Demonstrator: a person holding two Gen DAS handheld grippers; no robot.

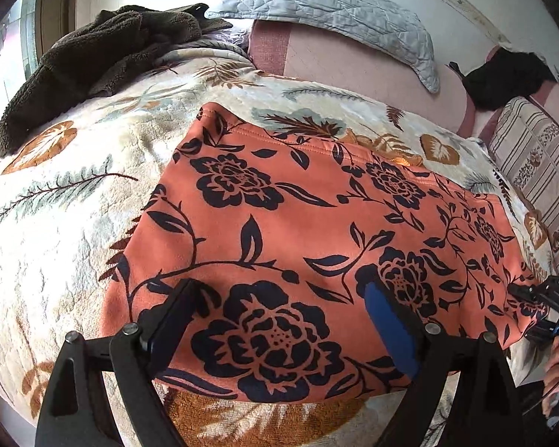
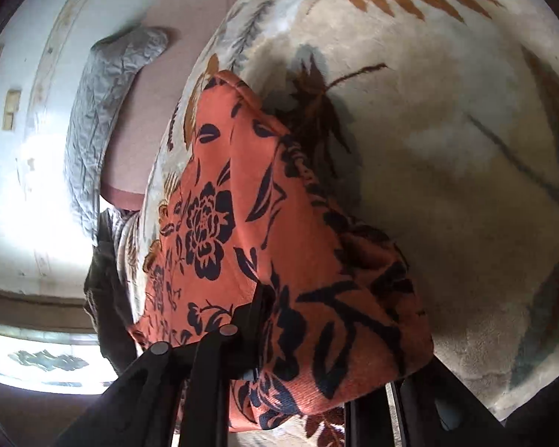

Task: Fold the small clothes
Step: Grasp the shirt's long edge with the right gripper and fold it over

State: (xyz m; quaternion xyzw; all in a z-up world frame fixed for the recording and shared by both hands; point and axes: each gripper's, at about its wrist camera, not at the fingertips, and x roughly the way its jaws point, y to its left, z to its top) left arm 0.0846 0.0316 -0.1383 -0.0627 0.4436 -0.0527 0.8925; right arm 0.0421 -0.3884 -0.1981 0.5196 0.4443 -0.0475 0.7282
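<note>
Orange flowered garment (image 1: 298, 231) lies mostly flat on blanket (image 1: 56, 205), fold barely begun: right tongs (image 2: 279, 320) clamp its corner, left tongs (image 1: 279, 316) released above it.

Leaf-print blanket (image 1: 74, 193) over bed; pink headboard (image 1: 346, 70), grey quilted pillow (image 1: 316, 7), white wall (image 2: 26, 141), bright window (image 1: 3, 59).

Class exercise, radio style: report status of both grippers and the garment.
Left gripper open over orange floral garment. Right gripper shut on its corner, lifted. Brown fleece lies clear.
</note>
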